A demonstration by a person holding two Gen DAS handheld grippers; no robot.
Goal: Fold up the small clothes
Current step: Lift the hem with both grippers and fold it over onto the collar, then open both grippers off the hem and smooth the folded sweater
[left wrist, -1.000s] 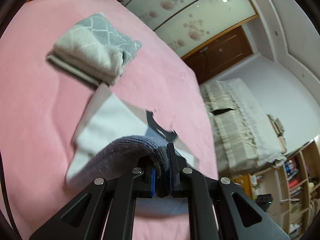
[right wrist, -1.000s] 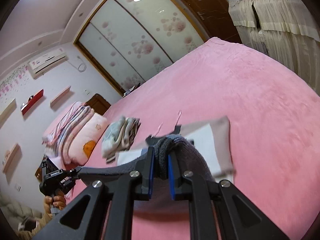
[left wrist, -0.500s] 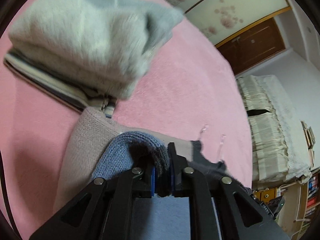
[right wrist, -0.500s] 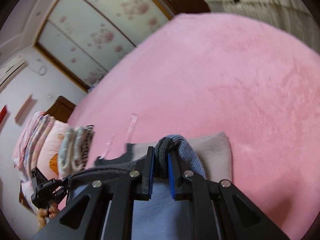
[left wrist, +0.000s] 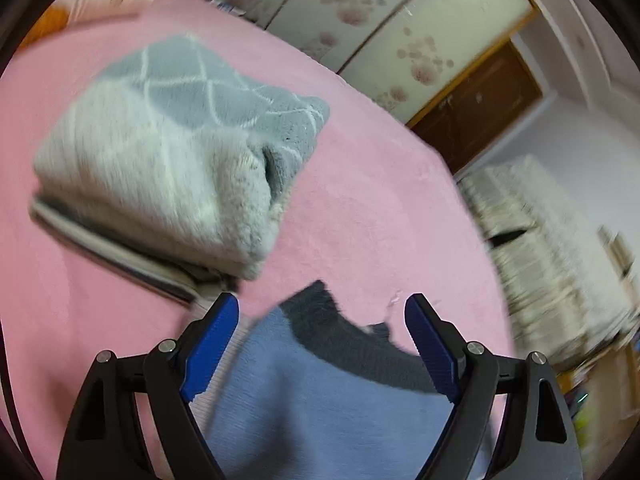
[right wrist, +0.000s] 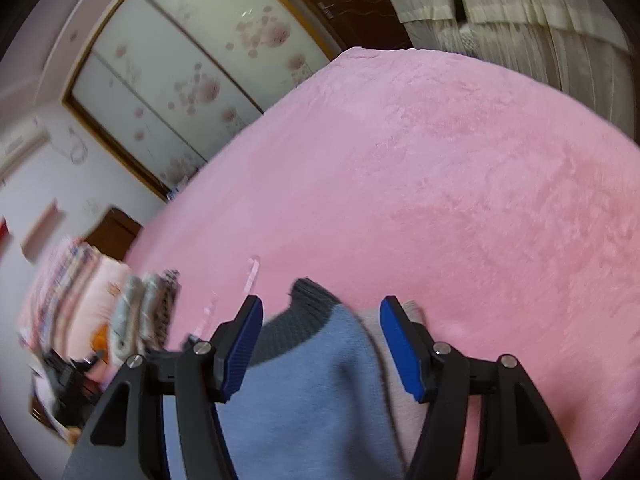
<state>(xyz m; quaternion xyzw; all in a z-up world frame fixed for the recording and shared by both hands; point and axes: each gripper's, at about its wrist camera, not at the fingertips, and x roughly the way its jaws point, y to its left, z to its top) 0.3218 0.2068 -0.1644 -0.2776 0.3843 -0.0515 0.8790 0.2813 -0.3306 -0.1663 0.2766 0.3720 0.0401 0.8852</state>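
Now both jaws have just been opening: the left hand-held gripper [left wrist: 322,338] and right hand-held gripper [right wrist: 320,334] stand wide, pads clear of the blue sweater [left wrist: 320,396] lying on the near bed [right wrist: 460,184]. Best withdraw straight back, so no pad drags the fold.

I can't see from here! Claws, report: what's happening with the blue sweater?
Left claw and right claw just opened. Blue sweater let go, lying on pink bed. Folded grey stack sits close ahead.
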